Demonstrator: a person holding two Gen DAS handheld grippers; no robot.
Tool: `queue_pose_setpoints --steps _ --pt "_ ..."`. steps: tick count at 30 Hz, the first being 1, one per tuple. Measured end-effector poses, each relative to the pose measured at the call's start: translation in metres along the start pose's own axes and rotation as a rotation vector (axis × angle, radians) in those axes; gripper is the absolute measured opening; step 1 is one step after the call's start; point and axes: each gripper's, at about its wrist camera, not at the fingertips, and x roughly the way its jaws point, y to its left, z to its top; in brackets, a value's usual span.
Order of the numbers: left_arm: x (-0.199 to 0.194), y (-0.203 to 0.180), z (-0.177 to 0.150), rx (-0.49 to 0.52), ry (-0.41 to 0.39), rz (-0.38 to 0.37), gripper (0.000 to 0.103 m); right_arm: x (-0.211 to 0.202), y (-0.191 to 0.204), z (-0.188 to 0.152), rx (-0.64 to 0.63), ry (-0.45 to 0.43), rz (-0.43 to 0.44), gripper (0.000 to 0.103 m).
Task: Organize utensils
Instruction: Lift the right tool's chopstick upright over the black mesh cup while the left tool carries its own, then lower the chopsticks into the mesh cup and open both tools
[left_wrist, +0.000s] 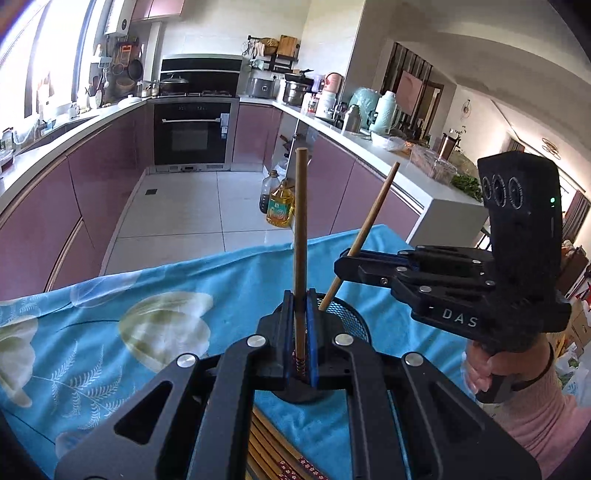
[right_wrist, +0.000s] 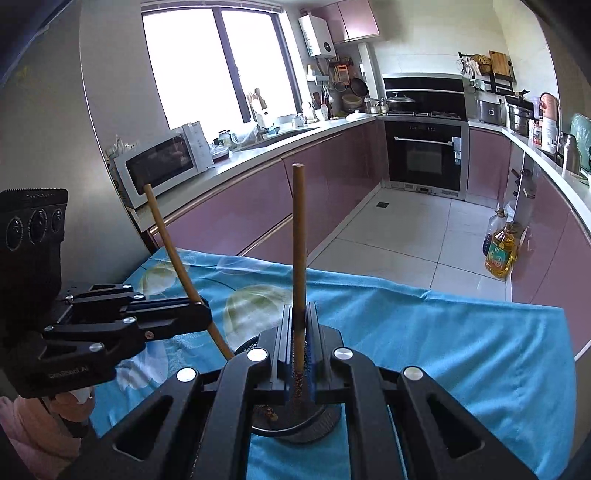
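Note:
My left gripper (left_wrist: 301, 306) is shut on a wooden chopstick (left_wrist: 300, 236) that stands upright, its patterned lower end between the blue pads. My right gripper (left_wrist: 341, 258) comes in from the right, shut on a second chopstick (left_wrist: 369, 225) that leans, its lower tip over the black mesh holder (left_wrist: 351, 317). In the right wrist view my right gripper (right_wrist: 298, 321) grips its chopstick (right_wrist: 299, 240) upright above the mesh holder (right_wrist: 314, 424), and my left gripper (right_wrist: 201, 314) holds the other chopstick (right_wrist: 177, 266) tilted. More patterned chopsticks (left_wrist: 273, 454) lie on the cloth below.
A blue floral cloth (left_wrist: 110, 332) covers the table. Beyond it is a kitchen floor with oil bottles (left_wrist: 280, 206), purple cabinets, an oven (left_wrist: 192, 133) and crowded counters. A microwave (right_wrist: 162, 162) stands on the left counter.

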Motion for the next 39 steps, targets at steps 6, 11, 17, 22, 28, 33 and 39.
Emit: queue_pose_setpoints --steps 6,11,17,22,28,33,39 --pt "0.027 0.016 -0.005 -0.016 0.022 0.014 0.007 0.004 -0.002 0.006 0.014 0.012 0.007 0.007" --pt "0.033 0.024 -0.008 -0.008 0.022 0.021 0.007 -0.013 0.004 0.007 -0.007 0.017 0.042 0.006" --pt "0.039 0.030 -0.015 -0.009 0.020 0.037 0.008 -0.024 0.004 0.013 -0.009 0.009 0.061 0.006" --pt "0.041 0.032 -0.017 -0.023 0.014 0.059 0.016 -0.007 -0.003 0.021 0.023 0.014 0.051 0.005" --pt "0.035 0.033 -0.022 -0.014 -0.006 0.085 0.022 0.002 -0.011 0.030 0.070 0.028 0.082 0.005" --pt "0.020 0.038 -0.033 -0.010 -0.048 0.127 0.036 0.003 -0.020 0.031 0.114 0.017 0.038 0.029" --pt "0.000 0.053 -0.072 0.000 -0.049 0.221 0.051 -0.017 -0.021 0.015 0.082 -0.028 -0.053 0.053"
